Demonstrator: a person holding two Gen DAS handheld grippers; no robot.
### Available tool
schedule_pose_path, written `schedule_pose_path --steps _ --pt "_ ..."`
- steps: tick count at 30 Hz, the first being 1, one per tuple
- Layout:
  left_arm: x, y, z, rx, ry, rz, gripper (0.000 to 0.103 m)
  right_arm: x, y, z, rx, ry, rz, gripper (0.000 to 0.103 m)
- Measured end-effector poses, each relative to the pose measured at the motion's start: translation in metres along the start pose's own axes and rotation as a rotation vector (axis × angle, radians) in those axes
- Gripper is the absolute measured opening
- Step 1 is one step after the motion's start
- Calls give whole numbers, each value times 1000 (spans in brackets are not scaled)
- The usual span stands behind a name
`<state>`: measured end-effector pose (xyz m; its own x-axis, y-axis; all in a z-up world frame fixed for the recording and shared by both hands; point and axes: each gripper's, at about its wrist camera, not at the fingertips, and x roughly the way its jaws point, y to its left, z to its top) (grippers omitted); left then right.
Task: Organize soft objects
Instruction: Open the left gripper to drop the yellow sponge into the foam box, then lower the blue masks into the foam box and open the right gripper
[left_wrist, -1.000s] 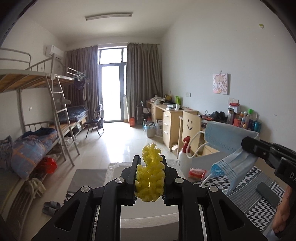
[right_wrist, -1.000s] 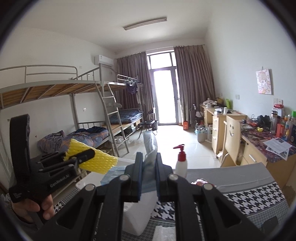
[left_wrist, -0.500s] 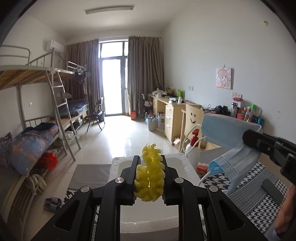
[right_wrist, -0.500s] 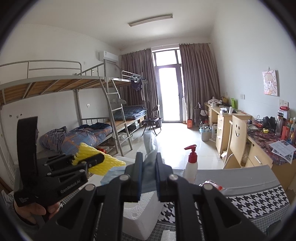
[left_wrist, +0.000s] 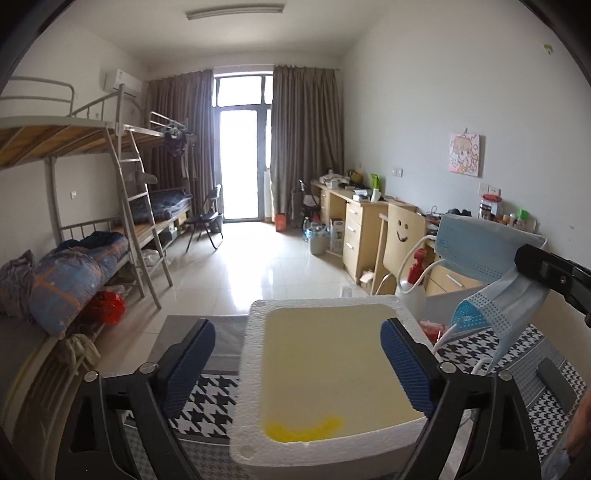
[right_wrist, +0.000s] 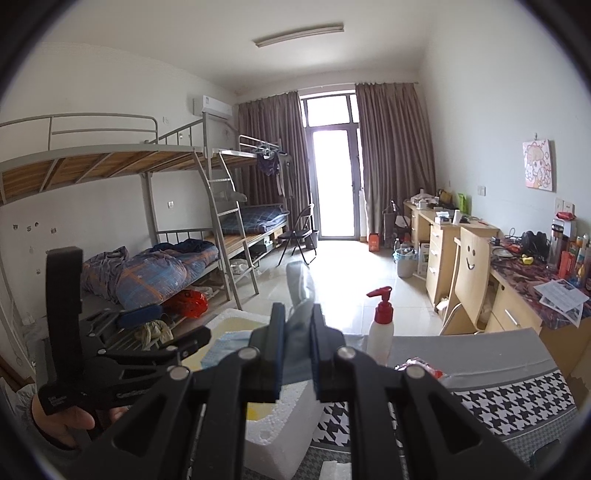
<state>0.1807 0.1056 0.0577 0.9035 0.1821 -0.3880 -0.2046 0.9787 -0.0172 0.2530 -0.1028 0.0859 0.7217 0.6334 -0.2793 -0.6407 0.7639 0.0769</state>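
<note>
Holding: right gripper (right_wrist: 298, 347) has fingers pressed narrow on a blue face mask (left_wrist: 491, 258), lifted in the air just right of the foam box (left_wrist: 258, 454), above the table's right part.
Left gripper: (left_wrist: 298, 369) fingers wide apart, nothing between; it hangs over the box's near edge.
Yellow sponge: (left_wrist: 303, 428) lies inside the box at the near wall, partly hidden by the rim.
Mask handling: very light, soft, floppy, w/ loose ear loops (left_wrist: 458, 339) hanging down. I judge the loops can catch on the box rim or on the pump bottle (right_wrist: 380, 332). Best to hold at the pleated middle, as now, not at the loops.
Next step (my guess): bring mask over the box, then let it fall in.
Surface: table w/ black-white checked cloth (right_wrist: 509, 398); box stands at its left part, bottle behind the box's far right corner.
Room: dorm, bunk beds (right_wrist: 110, 158) at left, desks (left_wrist: 354, 225) at right wall, tiled floor, balcony door in the back.
</note>
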Motion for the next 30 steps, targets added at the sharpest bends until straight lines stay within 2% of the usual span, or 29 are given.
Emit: schedule_pose_path --steps 2,7,19,30 --pt "-3 2 1 -5 -14 10 100 1 1 1 1 1 2 15" --pt "-13 7 2 -14 -36 29 102 4 5 3 -6 0 5 15" --pt "-26 22 -6 -31 -49 62 102 25 24 7 -26 37 46 15" --pt "-34 33 -17 -56 -55 77 102 39 32 2 -33 93 48 15"
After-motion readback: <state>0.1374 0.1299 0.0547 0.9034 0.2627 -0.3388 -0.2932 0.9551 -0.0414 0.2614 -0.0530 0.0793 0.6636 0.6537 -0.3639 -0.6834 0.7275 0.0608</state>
